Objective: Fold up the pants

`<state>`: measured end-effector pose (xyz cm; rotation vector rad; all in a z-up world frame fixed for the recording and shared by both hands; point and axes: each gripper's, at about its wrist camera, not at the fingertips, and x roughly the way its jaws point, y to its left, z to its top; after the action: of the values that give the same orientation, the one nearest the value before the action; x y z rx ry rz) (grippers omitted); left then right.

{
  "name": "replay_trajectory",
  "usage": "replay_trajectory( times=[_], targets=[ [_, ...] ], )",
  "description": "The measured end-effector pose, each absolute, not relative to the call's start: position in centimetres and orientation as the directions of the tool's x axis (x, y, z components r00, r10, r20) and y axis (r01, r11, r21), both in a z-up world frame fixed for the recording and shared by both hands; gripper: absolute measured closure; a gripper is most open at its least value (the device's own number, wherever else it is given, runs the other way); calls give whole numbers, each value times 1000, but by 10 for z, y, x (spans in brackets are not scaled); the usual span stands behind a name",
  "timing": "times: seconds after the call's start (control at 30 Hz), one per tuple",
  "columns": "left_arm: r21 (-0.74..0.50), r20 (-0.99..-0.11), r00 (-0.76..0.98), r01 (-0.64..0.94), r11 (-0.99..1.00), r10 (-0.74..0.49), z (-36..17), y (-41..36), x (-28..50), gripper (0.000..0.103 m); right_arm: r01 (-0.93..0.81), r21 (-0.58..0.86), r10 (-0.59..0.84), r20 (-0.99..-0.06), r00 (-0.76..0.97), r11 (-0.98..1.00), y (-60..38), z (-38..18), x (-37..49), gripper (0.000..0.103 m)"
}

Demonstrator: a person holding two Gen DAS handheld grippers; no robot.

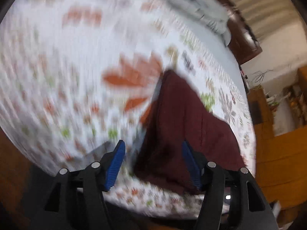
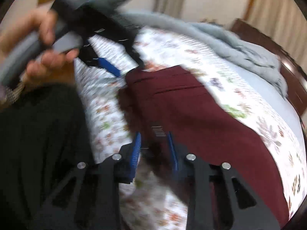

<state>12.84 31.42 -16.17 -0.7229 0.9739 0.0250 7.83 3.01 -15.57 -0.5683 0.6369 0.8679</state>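
Maroon pants (image 1: 182, 118) lie flat on a floral bed sheet (image 1: 67, 67), folded into a long strip. My left gripper (image 1: 153, 153) hovers open over the near end, its right pad above the cloth and its left pad above the sheet. In the right wrist view the pants (image 2: 191, 111) run away to the right. My right gripper (image 2: 153, 143) stands open just above their near edge, beside a small white label (image 2: 158, 132); its pads do not press the cloth. A hand (image 2: 48, 57) holds the left gripper (image 2: 130, 70) at the upper left. Both views are blurred.
A grey blanket (image 2: 239, 48) is bunched at the far side of the bed, against a dark wooden bed frame (image 2: 268, 44). The person's dark clothing (image 2: 38, 134) fills the left. Wooden furniture (image 1: 278, 143) stands beyond the bed's right edge.
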Motion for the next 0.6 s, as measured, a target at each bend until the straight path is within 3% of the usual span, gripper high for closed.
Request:
replay_trajectory(
  times=[0.07,0.13,0.17,0.23,0.3,0.33,0.37,0.47,0.6],
  targets=[
    [-564,-698,643,-223,795,-315,-139,304,143,38,-787,-179,477,-709,519,591,15,-153,97,63],
    [-618,-640,660,-139,774,-393,-135,298,163,36,-774,-145,435,-756,488,617,6,-166,116,63],
    [-625,-629,662,-118,772,-408,-138,295,174,36,-797,-111,429,-794,430,594,6,-178,118,68],
    [-564,-721,584,-183,805,-372,-164,282,201,38,-825,-77,448,-810,379,559,2,-190,112,74],
    [-573,-757,499,-196,796,-422,-189,269,204,39,-850,-66,464,-815,348,522,-4,-189,105,73],
    [-516,-785,496,-192,835,-371,-194,262,201,42,-859,-52,467,-822,327,509,-5,-188,105,70],
    [-476,-795,505,-172,862,-338,-194,257,198,44,-867,-52,464,-829,314,495,-6,-190,103,68],
    [-504,-782,517,-195,841,-349,-195,260,199,44,-880,-118,466,-812,352,459,-3,-192,90,61],
    [-475,-787,523,-177,862,-326,-196,254,199,44,-850,-53,534,-757,377,525,-28,-158,86,69]
  ],
)
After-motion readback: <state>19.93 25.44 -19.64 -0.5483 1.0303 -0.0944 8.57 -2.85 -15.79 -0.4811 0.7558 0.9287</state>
